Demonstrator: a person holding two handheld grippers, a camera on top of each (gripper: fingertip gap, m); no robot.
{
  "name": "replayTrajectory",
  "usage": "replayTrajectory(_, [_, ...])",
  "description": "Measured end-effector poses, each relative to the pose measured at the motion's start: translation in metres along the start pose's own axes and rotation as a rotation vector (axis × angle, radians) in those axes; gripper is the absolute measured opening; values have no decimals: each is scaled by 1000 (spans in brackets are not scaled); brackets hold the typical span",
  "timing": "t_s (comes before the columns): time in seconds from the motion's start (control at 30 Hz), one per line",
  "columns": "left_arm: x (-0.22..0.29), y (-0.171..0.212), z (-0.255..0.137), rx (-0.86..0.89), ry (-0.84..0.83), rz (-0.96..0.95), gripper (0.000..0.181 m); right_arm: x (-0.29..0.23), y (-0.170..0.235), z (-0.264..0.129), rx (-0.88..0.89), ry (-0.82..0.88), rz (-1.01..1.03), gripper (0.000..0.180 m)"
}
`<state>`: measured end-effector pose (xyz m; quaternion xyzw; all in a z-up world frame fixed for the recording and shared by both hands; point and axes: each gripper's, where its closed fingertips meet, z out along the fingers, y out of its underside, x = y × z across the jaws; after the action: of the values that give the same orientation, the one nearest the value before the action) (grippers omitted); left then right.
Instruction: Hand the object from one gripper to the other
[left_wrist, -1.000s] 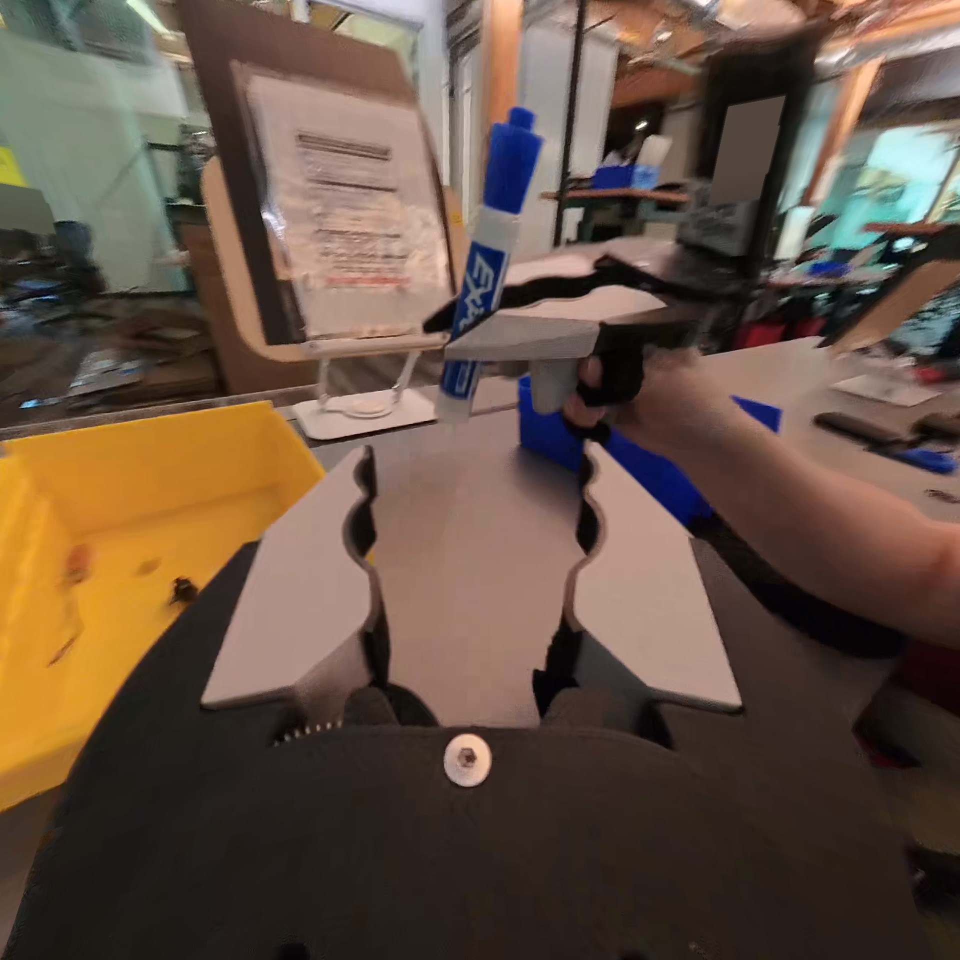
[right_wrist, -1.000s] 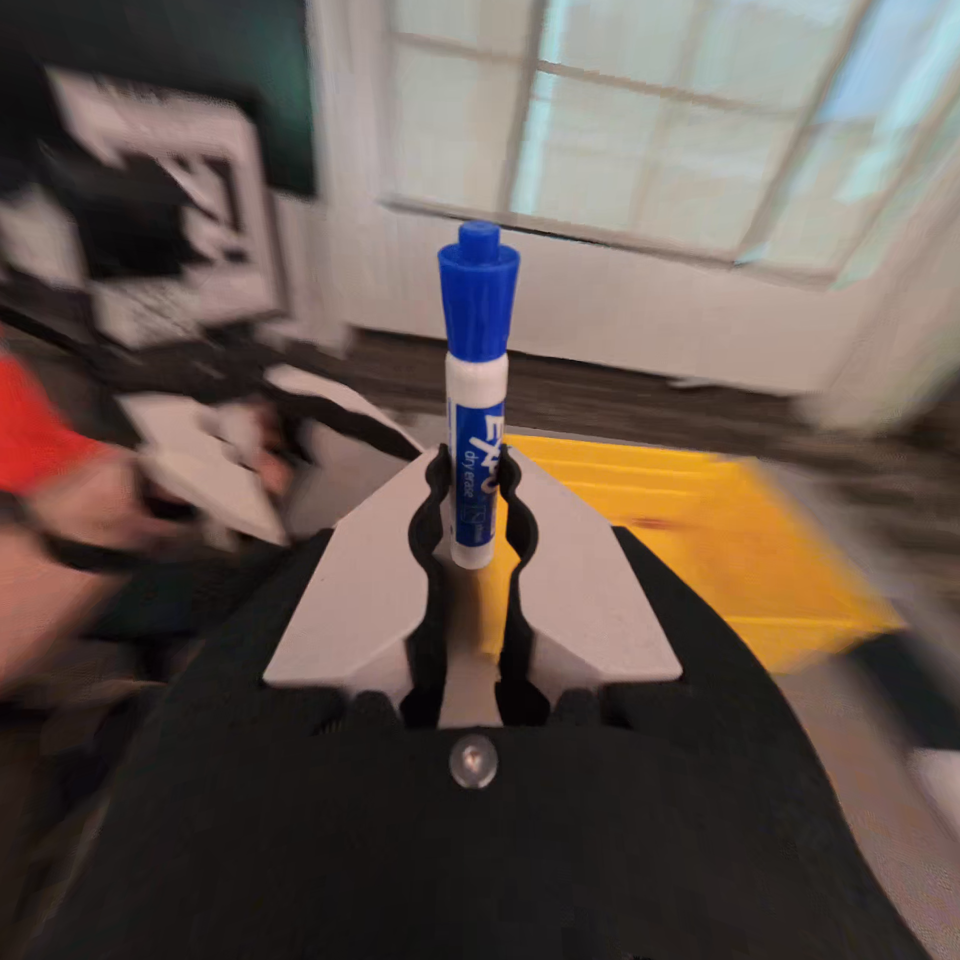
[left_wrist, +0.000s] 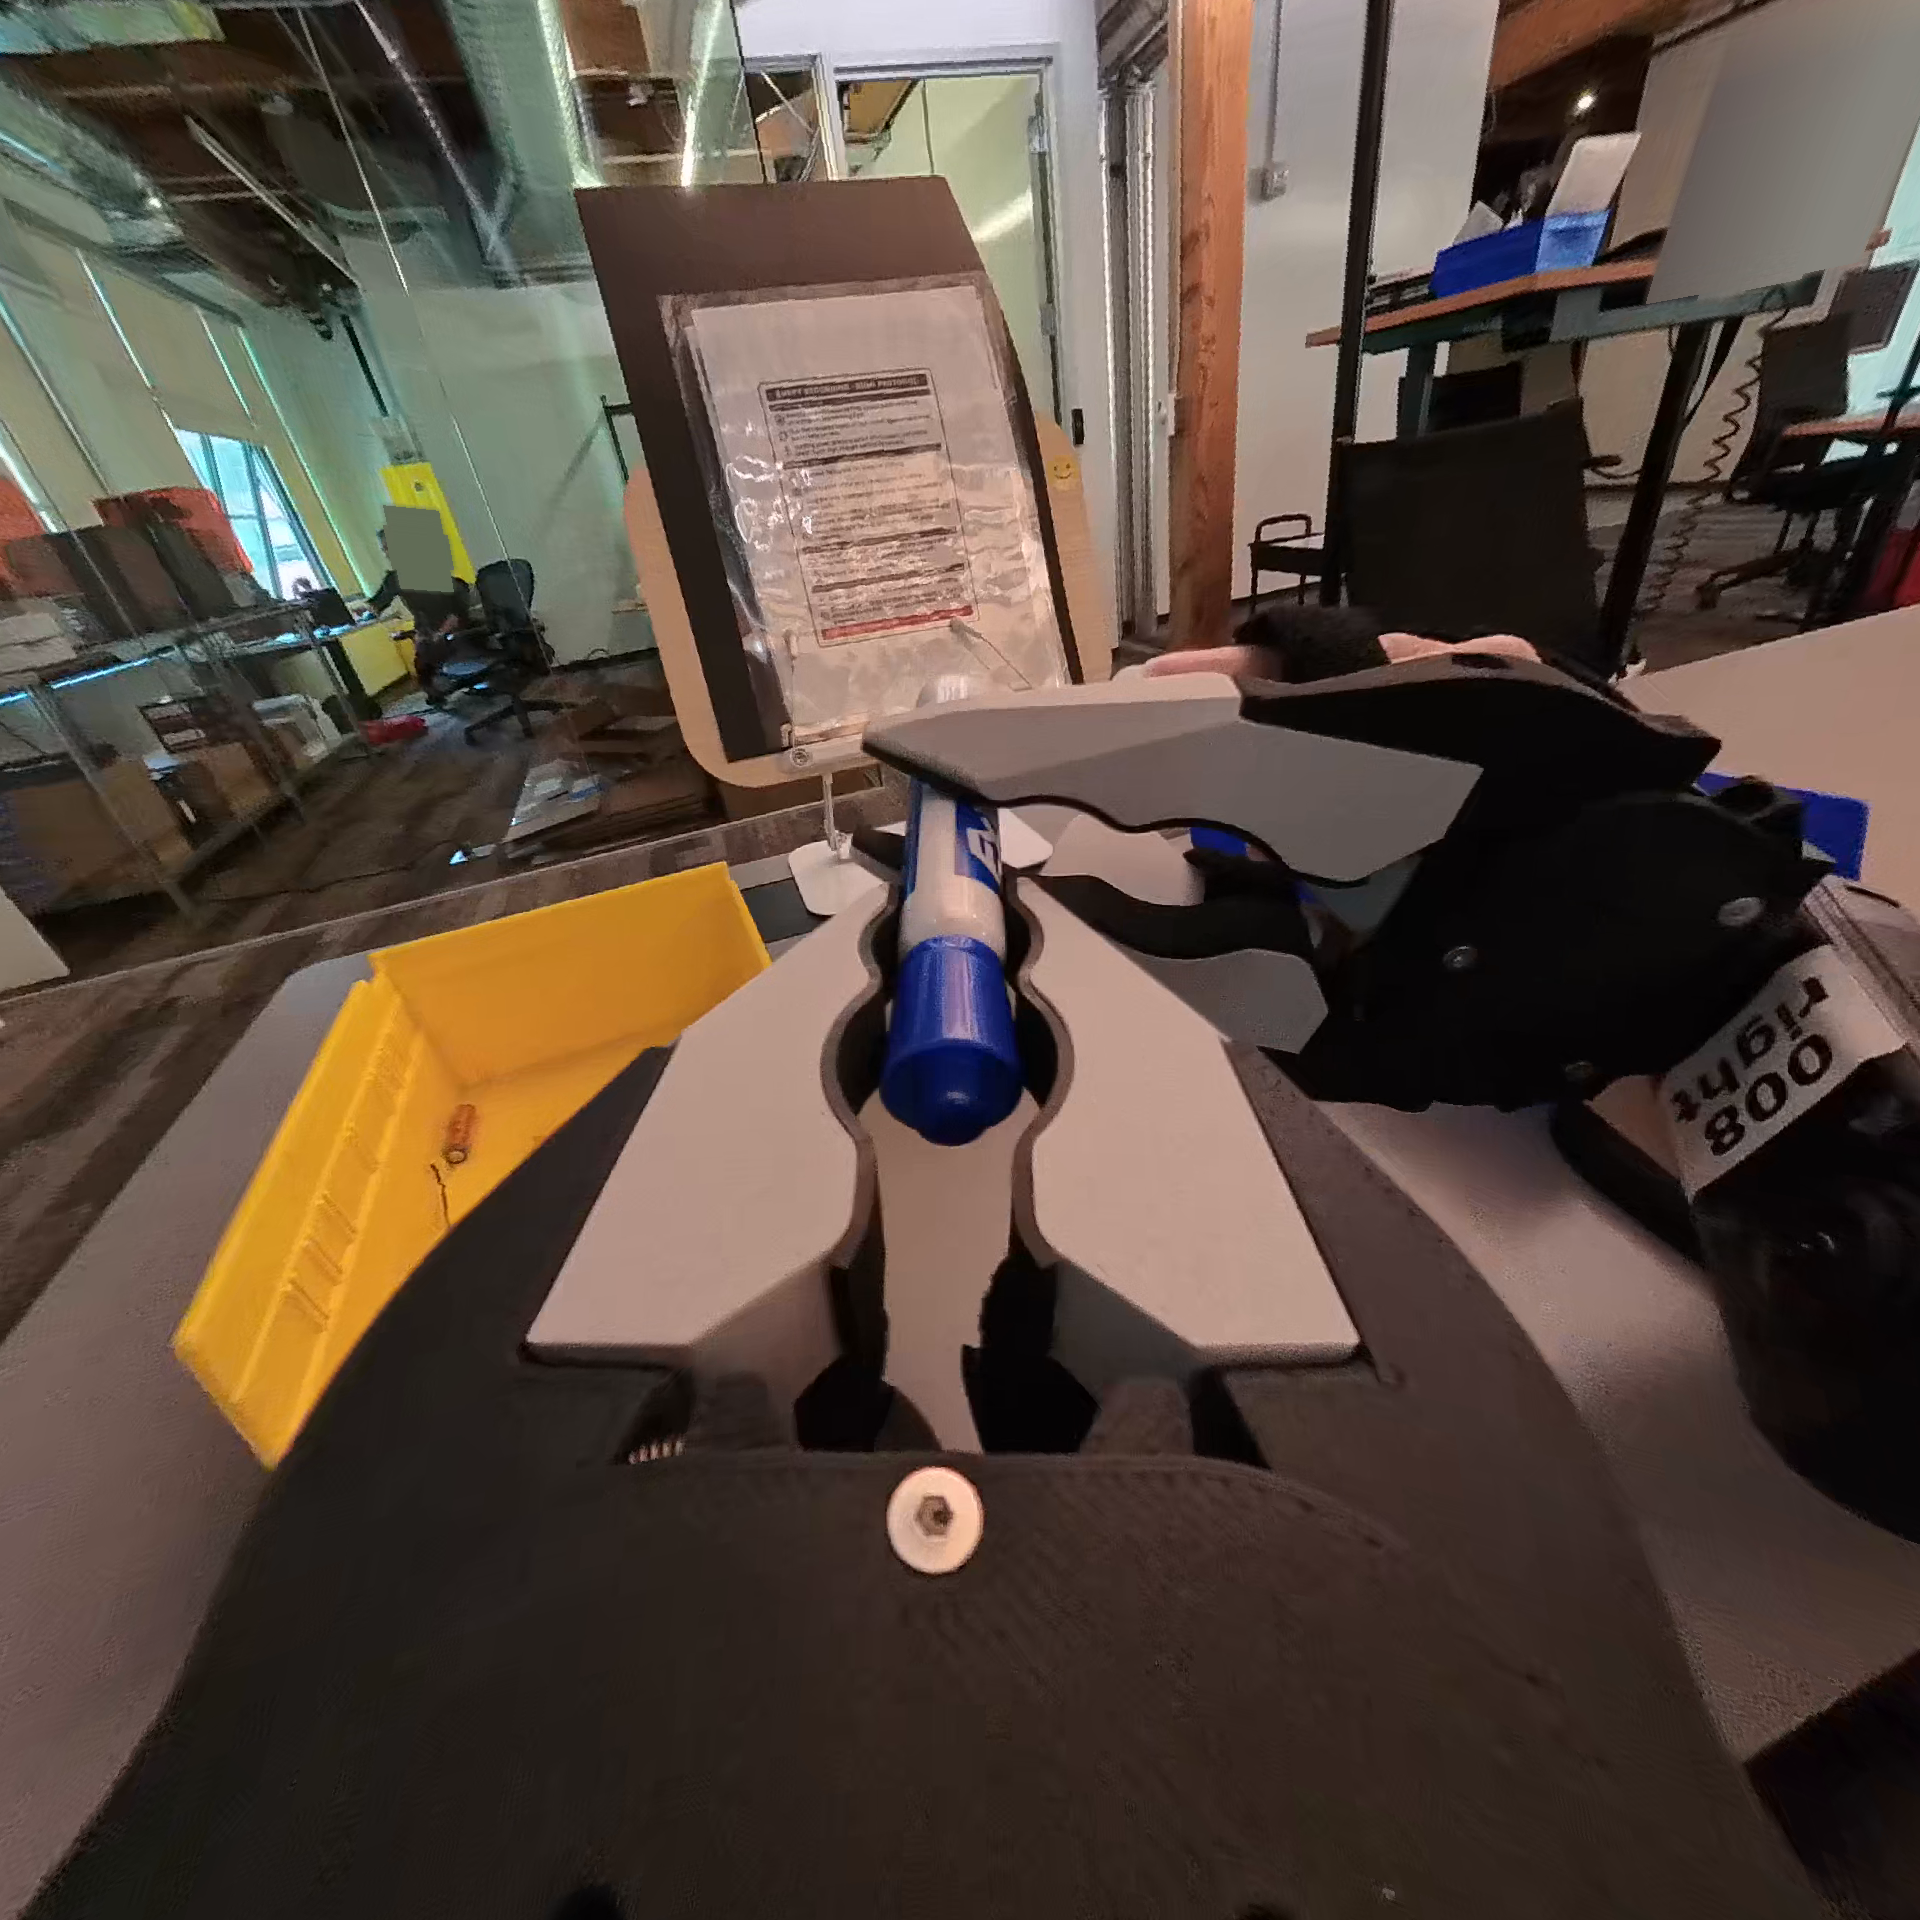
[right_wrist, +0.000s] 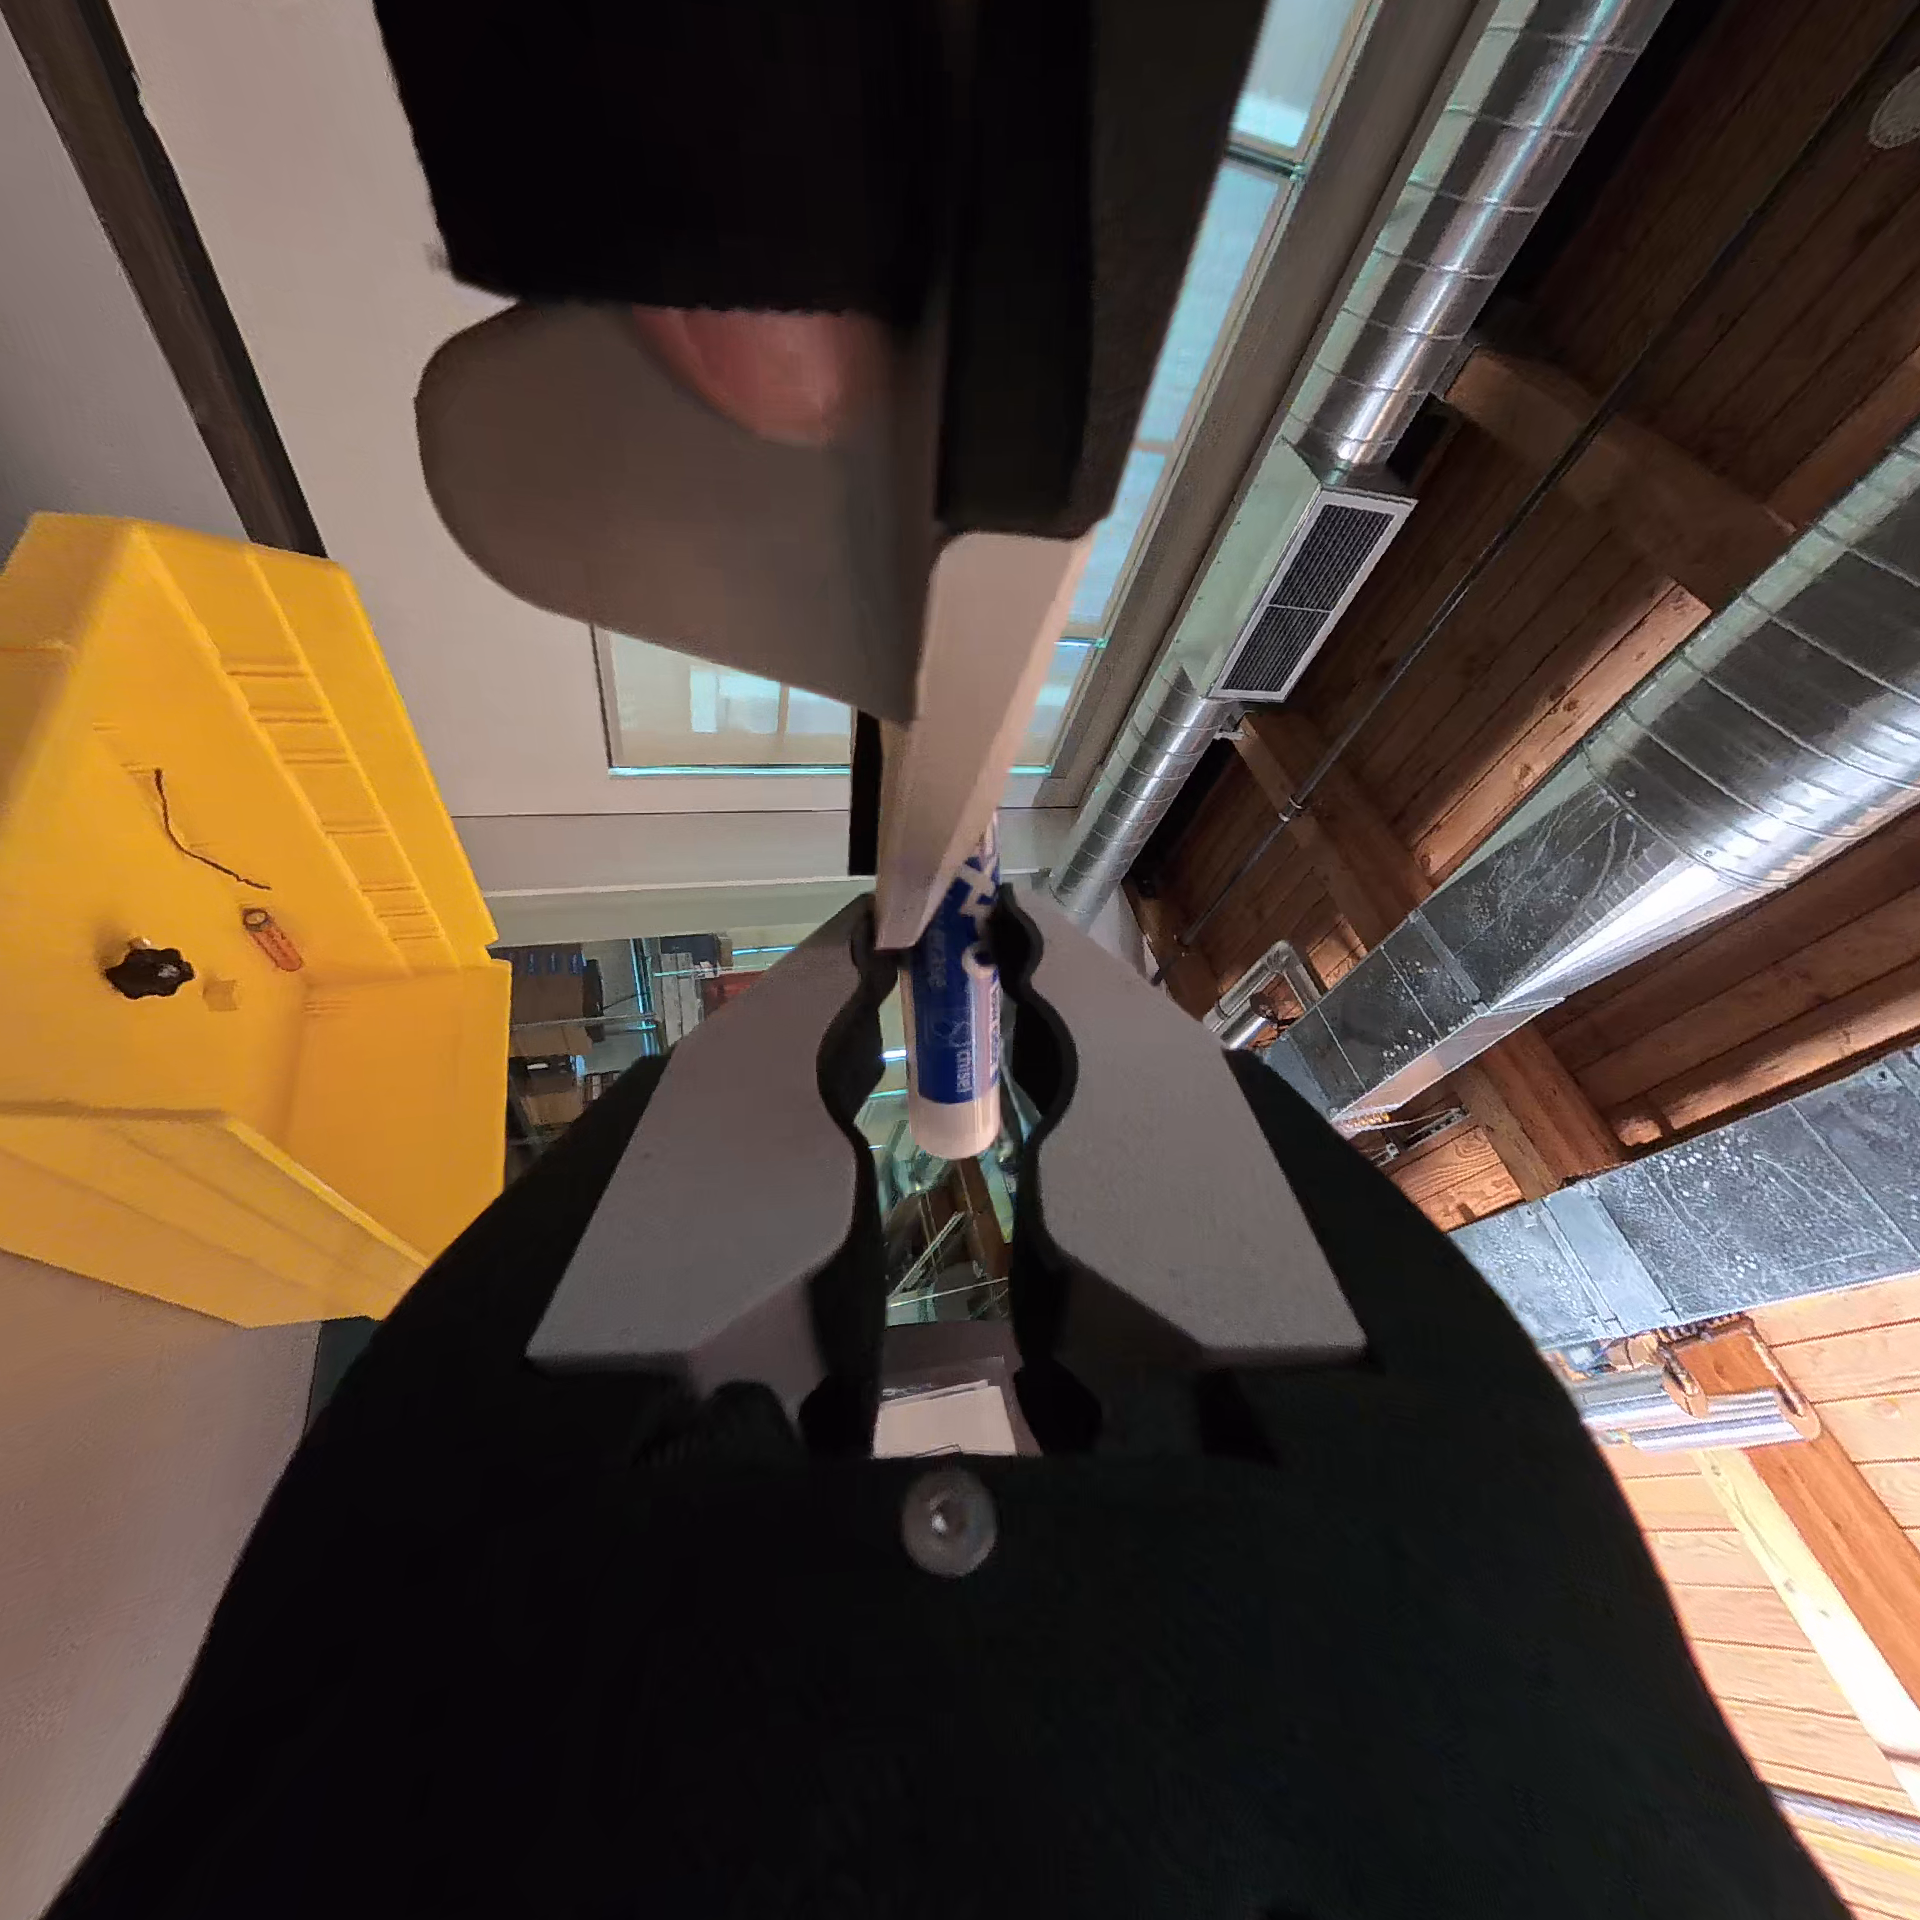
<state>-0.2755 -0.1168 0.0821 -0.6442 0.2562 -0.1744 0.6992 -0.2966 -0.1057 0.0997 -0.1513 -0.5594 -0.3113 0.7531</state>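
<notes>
Big change from a second ago: back then the left gripper (left_wrist: 952, 912) gaping wide open with nothing in it, the marker (left_wrist: 948, 1049) standing upright in the right gripper (right_wrist: 940, 914) well off from it. Now both on the same marker, held up in the air above the table. Left jaws drawn in narrow around the cap end, blue cap nestled in the scalloped notch and pointing back at the camera, tips looking pressed against the white barrel, though no telling how firm the squeeze is. Right jaws about as narrow as before, pinched on the bottom end of the barrel, so apparently not let go yet. Reads like mid-handover: receiving grip on, release from the right side not yet done. As for containers, yellow bin (left_wrist: 312, 1247) just beside the left gripper, holding only odds and ends: a small orange-brown cylinder (right_wrist: 272, 938), a thin dark scrap of wire (right_wrist: 197, 847), a black knob (right_wrist: 145, 971), a tiny pale bit next to it. Also a blue bin (left_wrist: 1813, 831) peeking out behind the right gripper, contents hidden.
</notes>
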Motion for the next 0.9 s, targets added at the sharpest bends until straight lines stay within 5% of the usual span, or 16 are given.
replayTrajectory(0.27, [-23, -23, -25, 153, -41, -18, 15, 19, 25, 3, -17, 70, 271, 38])
replayTrajectory(0.37, [-28, -35, -40, 257, 2, -69, 16, 15, 48, 7, -32, 16, 526, 37])
replayTrajectory(0.5, [-35, -45, -54, 380, 42, -147, 15, 2, 52, 14, 50, -212, 1220, 38])
replayTrajectory(0.63, [-31, -43, -54, 437, 67, -128, 16, 35, 8, 1, 509, -569, 2020, 52])
replayTrajectory(0.7, [-26, -43, -52, 464, 81, -129, 16, 42, 2, 0, 610, -667, 2248, 54])
replayTrajectory(0.9, [-16, -33, -35, 422, 99, -156, 16, 33, -32, -3, 703, -793, 2285, 45])
